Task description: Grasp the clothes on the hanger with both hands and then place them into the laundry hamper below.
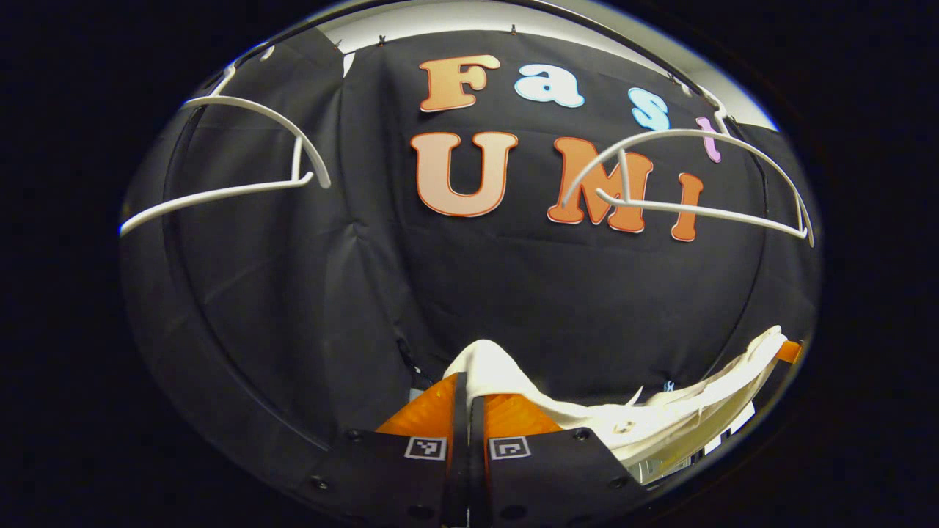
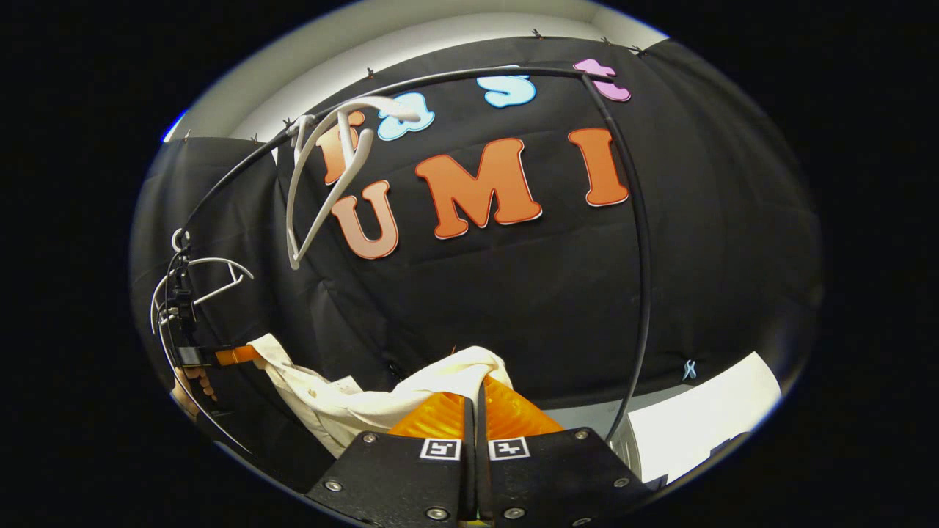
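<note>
Your left tongs (image 1: 467, 392) are pressed together on a fold of the cream garment (image 1: 660, 418), fingers clamped with the cloth bunched over their tips. From there the garment sags off to the right and rises to your right tongs (image 1: 786, 350), seen at the far edge of the left gripper view.

In the right gripper view, your right tongs (image 2: 475, 392) are likewise closed on the cloth, which humps over the fingertips. The garment (image 2: 323, 396) stretches left to the left tongs (image 2: 235, 356), with a hand (image 2: 192, 385) behind them.

So the garment hangs slack between both tongs, low in the booth, clear of the hangers. Two bare white hangers (image 1: 242, 169) (image 1: 697, 183) hang above, on the black rail (image 2: 638, 242). In the right gripper view one hanger (image 2: 323, 176) is tilted near the rail's top and another (image 2: 198, 282) sits lower left. Hamper: cannot tell where it is.
</note>
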`<state>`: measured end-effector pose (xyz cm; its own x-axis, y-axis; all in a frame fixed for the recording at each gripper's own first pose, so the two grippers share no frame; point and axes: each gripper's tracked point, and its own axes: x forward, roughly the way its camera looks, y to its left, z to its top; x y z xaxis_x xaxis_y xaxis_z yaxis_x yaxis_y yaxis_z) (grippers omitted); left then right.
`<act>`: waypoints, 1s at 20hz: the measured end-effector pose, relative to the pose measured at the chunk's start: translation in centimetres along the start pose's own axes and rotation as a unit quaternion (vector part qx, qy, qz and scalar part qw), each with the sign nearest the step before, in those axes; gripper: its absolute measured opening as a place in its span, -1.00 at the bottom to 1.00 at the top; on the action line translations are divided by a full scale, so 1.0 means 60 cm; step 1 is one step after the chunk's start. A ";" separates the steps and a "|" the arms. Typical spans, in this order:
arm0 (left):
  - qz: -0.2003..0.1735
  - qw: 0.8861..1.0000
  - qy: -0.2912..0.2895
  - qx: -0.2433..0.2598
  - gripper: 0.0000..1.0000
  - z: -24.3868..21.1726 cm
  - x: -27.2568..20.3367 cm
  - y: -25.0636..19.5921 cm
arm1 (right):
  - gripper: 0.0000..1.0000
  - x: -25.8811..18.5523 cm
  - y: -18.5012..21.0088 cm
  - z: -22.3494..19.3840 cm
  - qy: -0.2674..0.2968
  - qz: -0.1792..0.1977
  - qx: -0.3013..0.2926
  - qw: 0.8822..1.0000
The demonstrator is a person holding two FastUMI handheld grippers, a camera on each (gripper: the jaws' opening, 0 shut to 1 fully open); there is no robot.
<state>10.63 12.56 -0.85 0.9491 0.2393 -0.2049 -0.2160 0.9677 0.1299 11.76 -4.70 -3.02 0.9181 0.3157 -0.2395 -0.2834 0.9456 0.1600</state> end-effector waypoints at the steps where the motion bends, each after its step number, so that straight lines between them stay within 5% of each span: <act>1: -0.008 1.000 0.005 0.004 -0.85 -0.008 0.001 -0.012 | -1.00 0.003 0.003 -0.014 0.007 0.001 -0.003 1.000; 12: -0.097 0.993 0.065 0.014 -0.85 -0.103 0.001 -0.169 | -1.00 0.051 0.074 -0.147 0.079 0.027 0.006 0.996; 20: -0.127 0.983 0.131 -0.014 -0.86 -0.191 -0.001 -0.243 | -0.99 0.080 0.090 -0.210 0.116 0.025 0.005 0.993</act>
<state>11.12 -0.64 -13.83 0.8818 -0.0026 -0.4716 0.0117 0.9998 0.0165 11.14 2.93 -15.38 0.8140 0.3729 -0.4454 -0.3226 0.9278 0.1872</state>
